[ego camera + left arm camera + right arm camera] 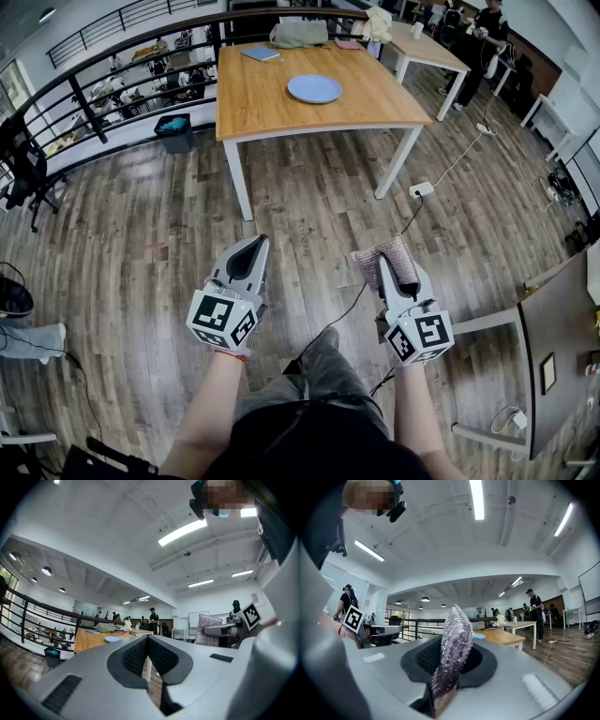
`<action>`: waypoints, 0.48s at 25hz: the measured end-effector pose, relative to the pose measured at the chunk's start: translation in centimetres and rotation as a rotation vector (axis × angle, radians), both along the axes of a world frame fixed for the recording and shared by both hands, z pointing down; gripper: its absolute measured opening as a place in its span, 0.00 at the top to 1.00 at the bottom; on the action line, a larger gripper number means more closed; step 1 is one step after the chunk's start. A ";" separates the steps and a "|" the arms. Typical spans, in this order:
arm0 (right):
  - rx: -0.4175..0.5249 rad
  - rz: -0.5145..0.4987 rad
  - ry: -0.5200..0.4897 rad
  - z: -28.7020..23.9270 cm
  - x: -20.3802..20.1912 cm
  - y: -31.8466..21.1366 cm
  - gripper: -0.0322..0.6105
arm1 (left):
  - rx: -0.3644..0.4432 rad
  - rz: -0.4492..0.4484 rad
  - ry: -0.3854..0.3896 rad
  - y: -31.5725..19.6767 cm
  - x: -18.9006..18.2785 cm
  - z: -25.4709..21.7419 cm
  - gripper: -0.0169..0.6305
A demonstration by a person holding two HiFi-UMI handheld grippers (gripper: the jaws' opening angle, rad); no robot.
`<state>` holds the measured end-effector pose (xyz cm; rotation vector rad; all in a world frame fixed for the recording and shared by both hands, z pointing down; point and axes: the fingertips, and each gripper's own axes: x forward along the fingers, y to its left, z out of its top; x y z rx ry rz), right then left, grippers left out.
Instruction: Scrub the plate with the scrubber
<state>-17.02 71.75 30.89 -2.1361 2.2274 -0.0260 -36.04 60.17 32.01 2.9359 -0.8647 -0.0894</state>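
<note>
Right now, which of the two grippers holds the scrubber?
The right gripper: its fingers are shut on the glittery scrubber, which stands up between them. The left gripper has its fingers closed together with nothing between them.

scrubber point(454, 639) — base hidden in right hand-held gripper point(447, 665) | dark table point(562, 319) — cut by edge

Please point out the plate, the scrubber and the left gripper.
plate point(314, 89), head view, centre of its blue face
scrubber point(453, 648), right gripper view, middle of its glittery side
left gripper point(255, 242), head view, between its closed fingertips
</note>
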 end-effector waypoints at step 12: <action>-0.012 -0.084 0.001 1.7 7.8 -14.5 0.83 | -0.033 -0.062 -0.011 -12.5 7.7 1.3 0.98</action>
